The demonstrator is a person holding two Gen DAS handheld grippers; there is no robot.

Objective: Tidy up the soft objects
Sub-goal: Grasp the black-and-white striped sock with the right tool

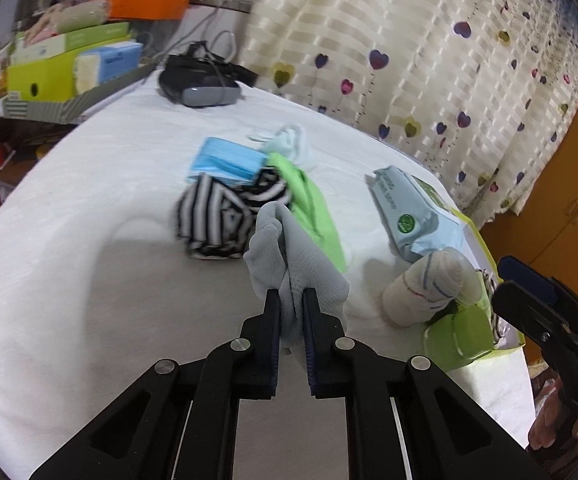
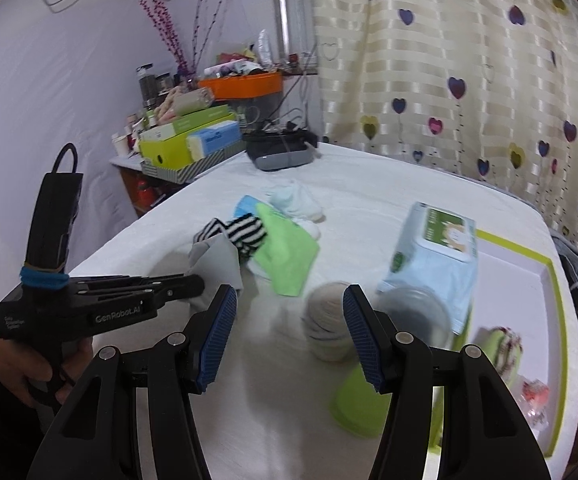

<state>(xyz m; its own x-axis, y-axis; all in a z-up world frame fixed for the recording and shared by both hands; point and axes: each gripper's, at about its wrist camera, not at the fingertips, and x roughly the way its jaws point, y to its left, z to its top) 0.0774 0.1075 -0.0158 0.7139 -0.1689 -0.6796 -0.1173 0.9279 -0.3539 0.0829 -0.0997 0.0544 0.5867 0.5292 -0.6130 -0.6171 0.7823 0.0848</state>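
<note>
My left gripper (image 1: 291, 294) is shut on a grey cloth (image 1: 289, 256) and holds it above the white table; it also shows in the right wrist view (image 2: 217, 264). Behind it lie a black-and-white striped cloth (image 1: 217, 216), a green cloth (image 1: 313, 208), a blue mask pack (image 1: 225, 160) and a pale sock (image 1: 293, 144). My right gripper (image 2: 289, 300) is open and empty, near a rolled white sock (image 2: 325, 320). A wet-wipes pack (image 2: 433, 256) leans at the edge of a white tray with a green rim (image 2: 553, 280).
A VR headset (image 1: 201, 80) lies at the table's far end. A side shelf with boxes (image 2: 185, 144) and an orange bin (image 2: 245, 84) stands at the left. A heart-patterned curtain (image 2: 469, 60) hangs behind. Green rolled items (image 2: 361, 404) sit by the tray.
</note>
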